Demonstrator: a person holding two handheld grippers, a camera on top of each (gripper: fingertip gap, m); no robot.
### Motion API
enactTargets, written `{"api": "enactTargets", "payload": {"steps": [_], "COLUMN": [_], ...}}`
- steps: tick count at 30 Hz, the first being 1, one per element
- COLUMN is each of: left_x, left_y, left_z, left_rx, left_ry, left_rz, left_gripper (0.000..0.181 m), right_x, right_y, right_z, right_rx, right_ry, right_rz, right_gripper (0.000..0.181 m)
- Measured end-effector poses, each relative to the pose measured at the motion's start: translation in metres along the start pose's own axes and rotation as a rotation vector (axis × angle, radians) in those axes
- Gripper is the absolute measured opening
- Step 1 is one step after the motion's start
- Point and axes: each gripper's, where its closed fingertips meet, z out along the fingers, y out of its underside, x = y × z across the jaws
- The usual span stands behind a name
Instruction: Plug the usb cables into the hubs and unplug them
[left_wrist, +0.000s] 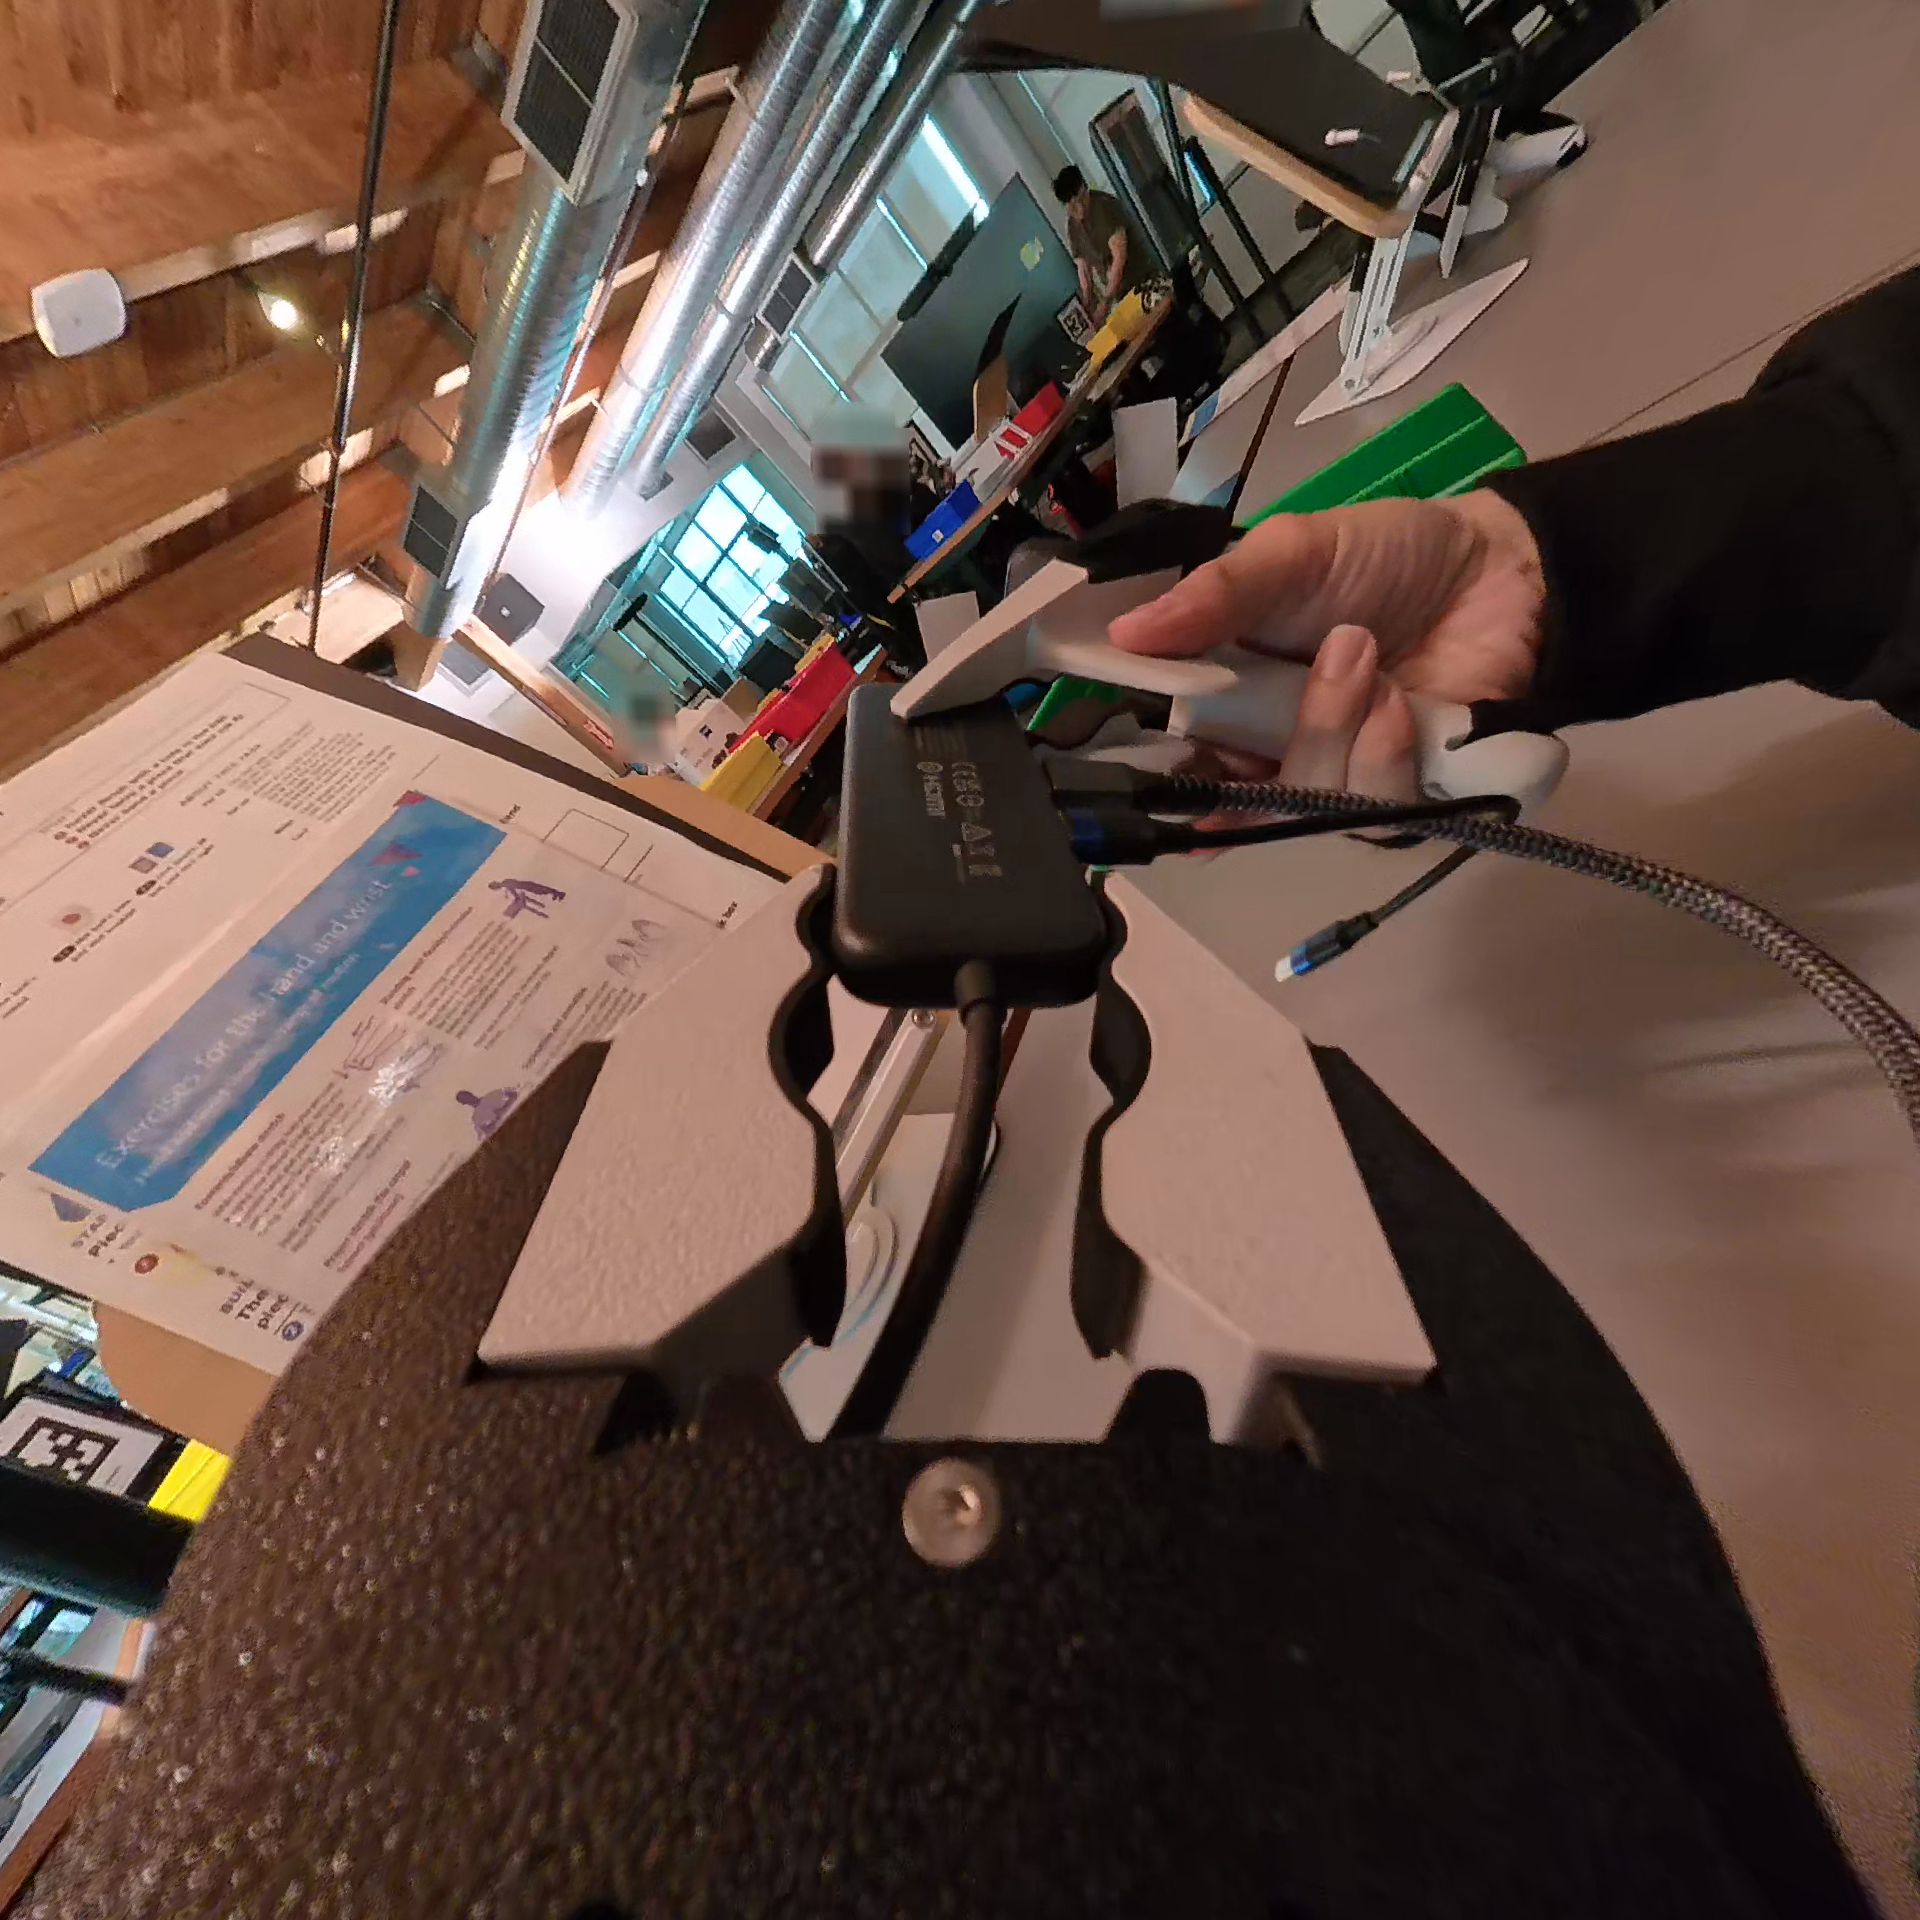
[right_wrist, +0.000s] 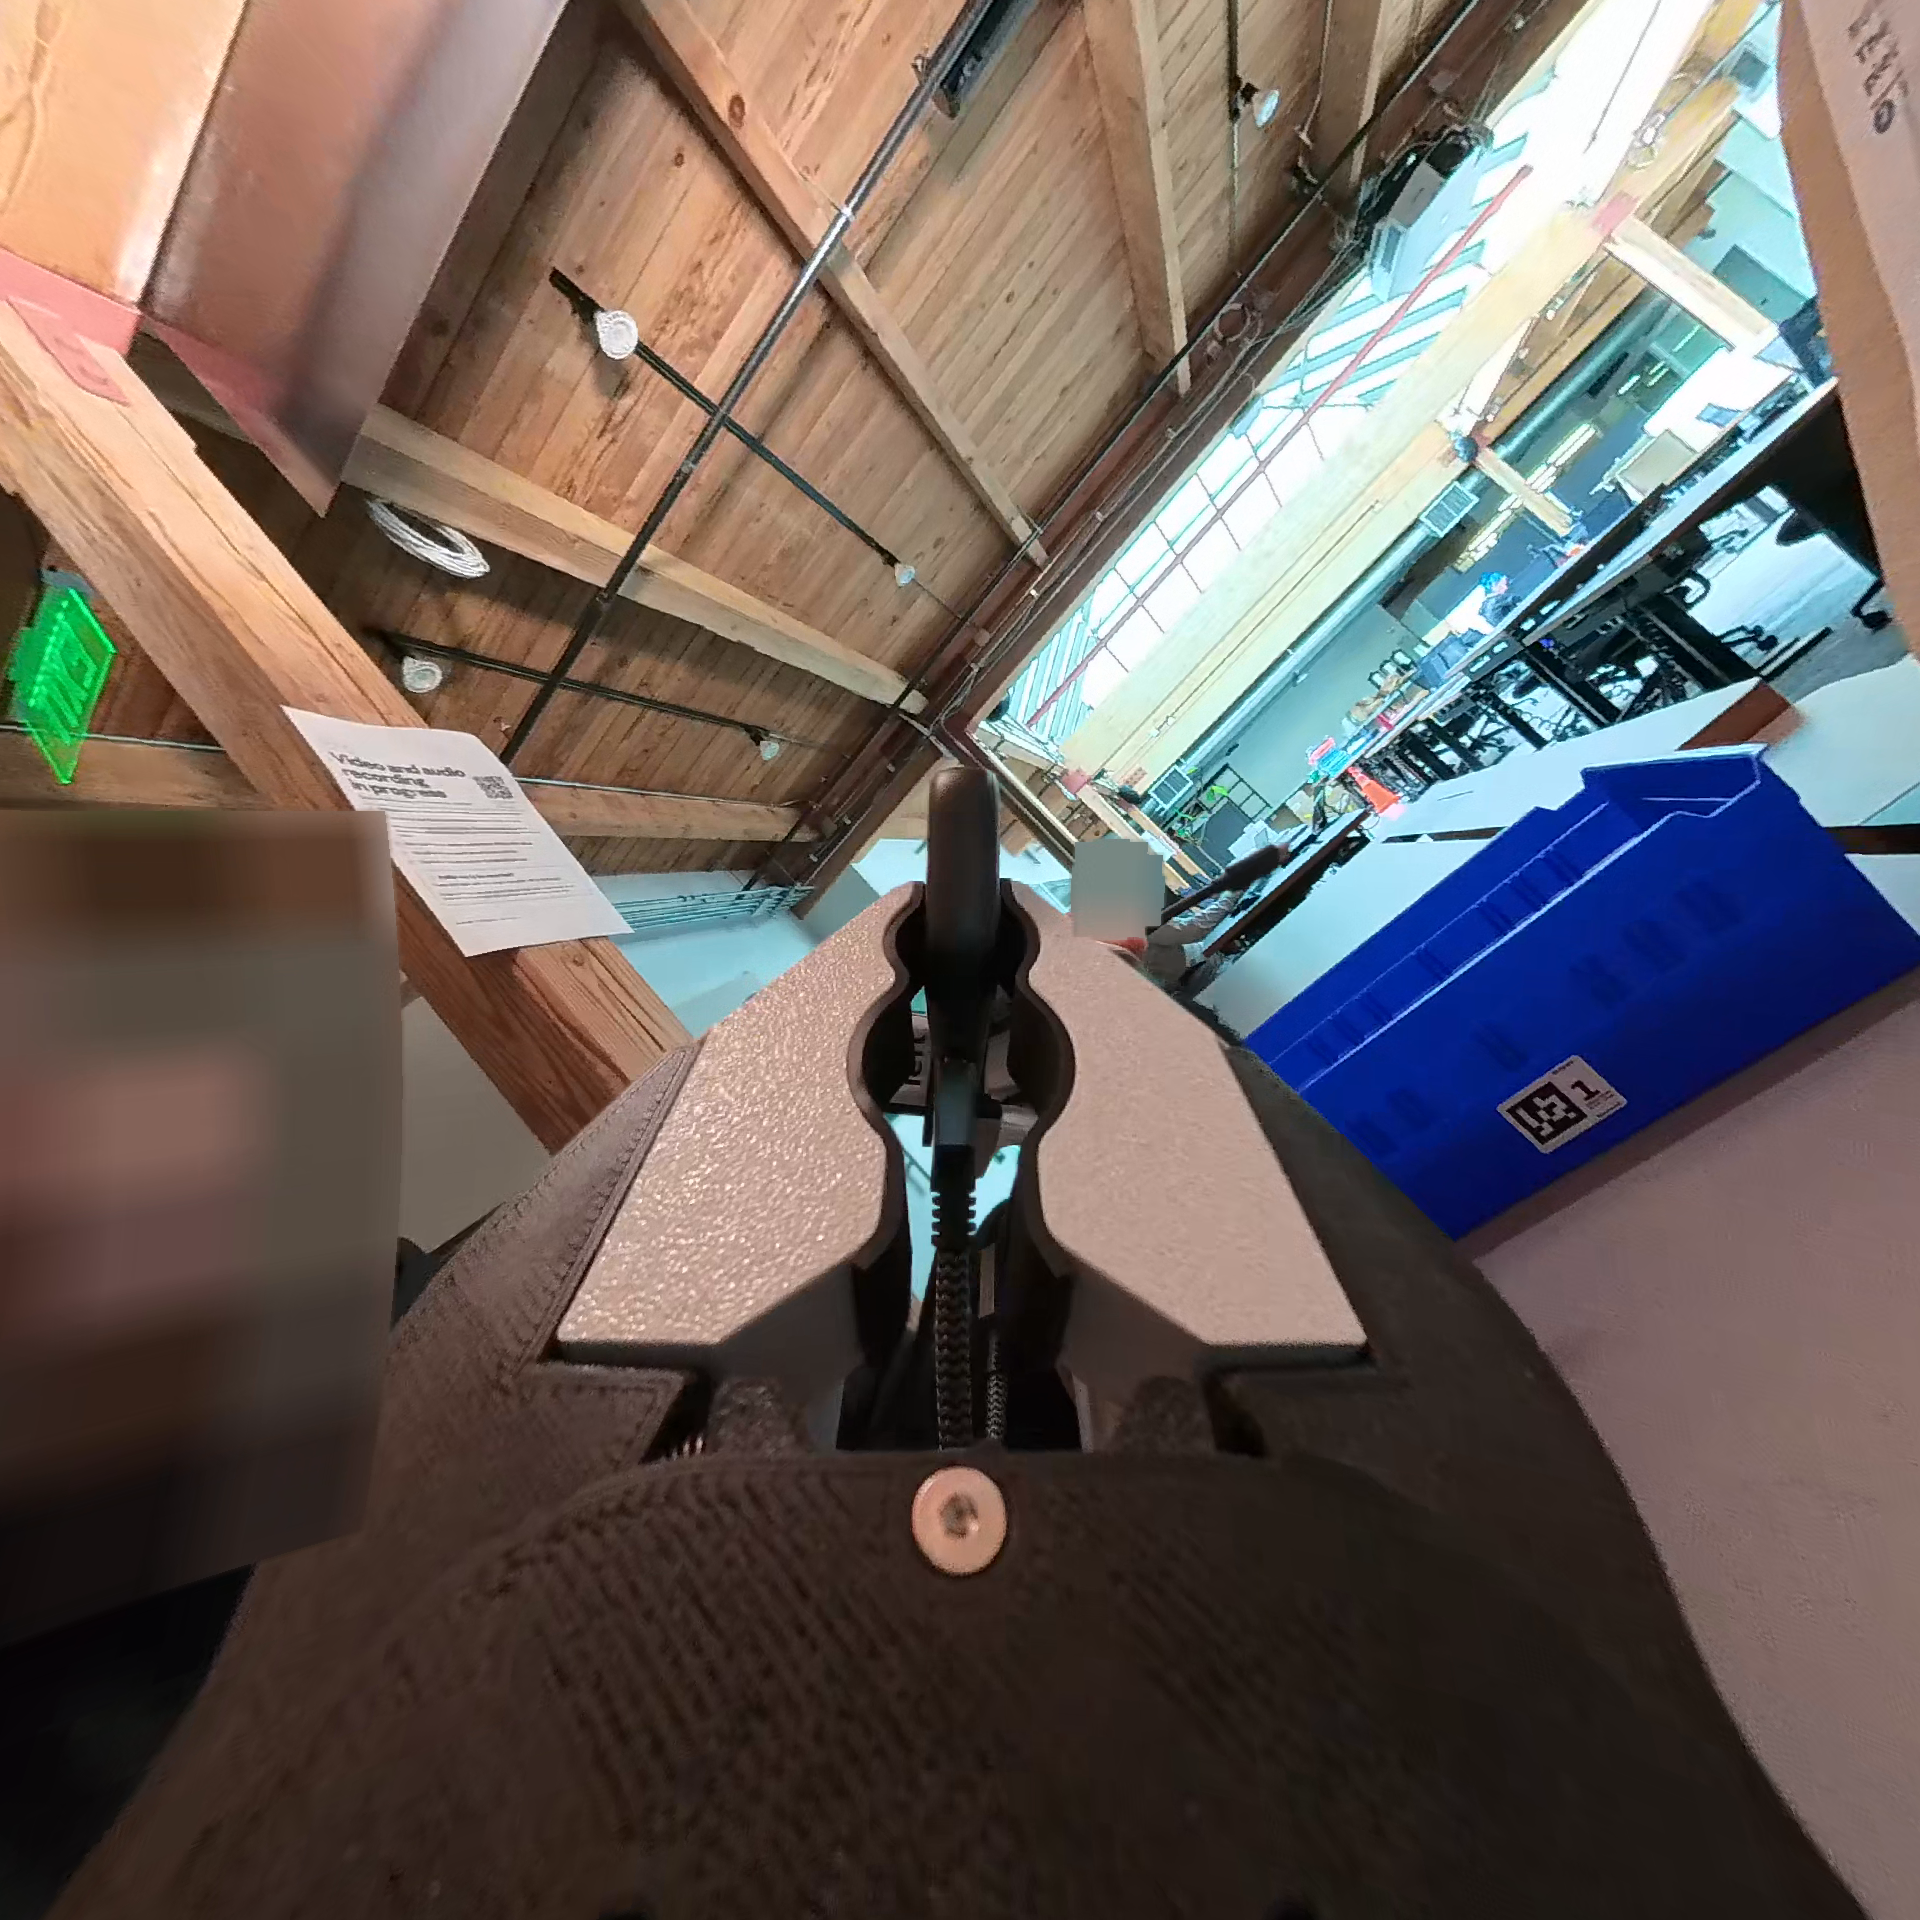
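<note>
Left hand-held gripper (left_wrist: 961, 940) is clamped on the hub (left_wrist: 961, 852) mid-frame, right hand-held gripper (right_wrist: 961, 935) pinches a braided cable (right_wrist: 956, 1340), so I'd pull straight, no wiggling.

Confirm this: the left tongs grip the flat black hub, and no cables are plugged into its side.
Wrong on the cables. The left wrist view shows the left tongs gripping the flat black hub, with a braided grey cable and a thin black cable plugged into its side.
</note>
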Motion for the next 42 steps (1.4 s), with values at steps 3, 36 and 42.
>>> {"api": "enactTargets", "payload": {"steps": [3, 36, 42], "left_x": [0.000, -0.081, -0.070], "left_y": [0.002, 0.025, 0.045], "left_z": [-0.002, -0.028, -0.013], "left_rx": [-0.015, -0.174, -0.260], "left_ry": [0.011, -0.429, -0.470], "left_rz": [-0.006, -0.352, -0.397], "left_gripper": [0.045, 0.045, 0.045], "right_x": [0.001, -0.011, 0.003], "right_y": [0.001, -0.002, 0.013], "right_z": [0.001, 0.018, 0.039], "right_rx": [-0.008, -0.220, -0.262], "right_ry": [0.019, 0.590, 0.650], "right_rz": [-0.007, -1.086, -1.152], "right_gripper": [0.010, 0.056, 0.038]}}
